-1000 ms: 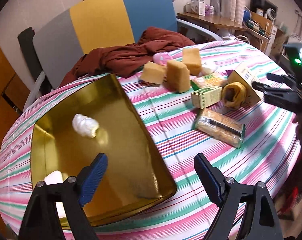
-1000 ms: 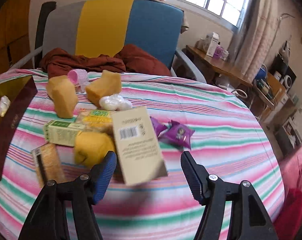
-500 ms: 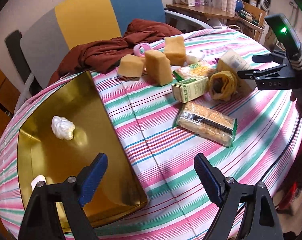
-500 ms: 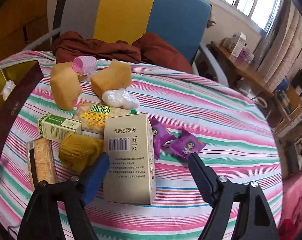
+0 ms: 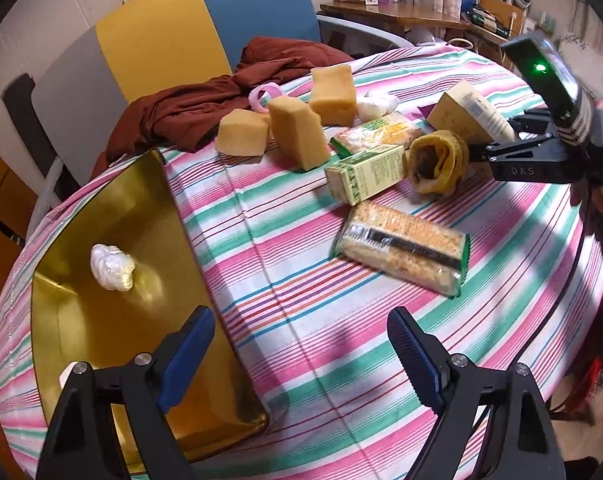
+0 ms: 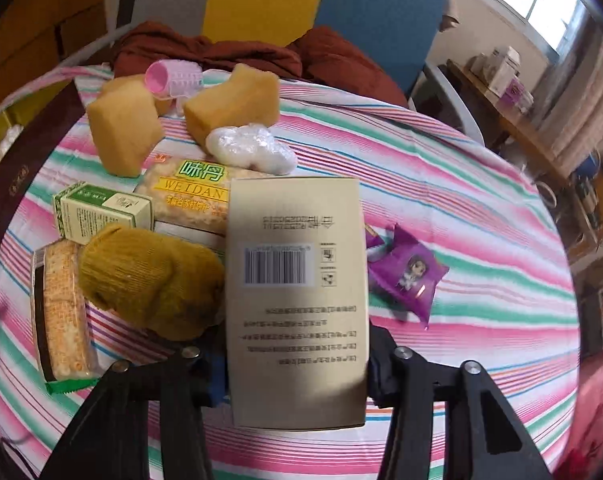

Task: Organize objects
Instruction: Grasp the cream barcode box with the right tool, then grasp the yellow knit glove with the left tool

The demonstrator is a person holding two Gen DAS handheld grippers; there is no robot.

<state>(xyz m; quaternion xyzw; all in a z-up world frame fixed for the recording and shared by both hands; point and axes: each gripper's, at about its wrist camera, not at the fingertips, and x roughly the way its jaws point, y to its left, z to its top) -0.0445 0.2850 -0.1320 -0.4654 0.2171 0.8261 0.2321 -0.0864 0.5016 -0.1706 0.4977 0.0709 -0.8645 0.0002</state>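
Note:
A tan carton with a barcode [image 6: 297,292] lies on the striped table between my right gripper's [image 6: 295,364] jaws, which sit against its two sides. The carton also shows in the left wrist view [image 5: 467,110] with the right gripper [image 5: 497,144] at it. A mustard knit roll [image 6: 149,280] touches the carton's left side. My left gripper [image 5: 301,354] is open and empty, low over the table beside the gold tray [image 5: 81,320]. A white wrapped lump [image 5: 111,267] lies in the tray.
Yellow sponge blocks [image 5: 297,130], a pink roller [image 6: 173,78], a green box [image 5: 365,174], cracker packs [image 5: 403,248], a white bag [image 6: 249,148] and purple sachets [image 6: 405,272] lie on the table. A brown cloth [image 5: 205,100] drapes from the chair behind.
My right gripper moved forward and closed its jaws onto the tan carton. My left gripper shifted right, away from over the tray, still open.

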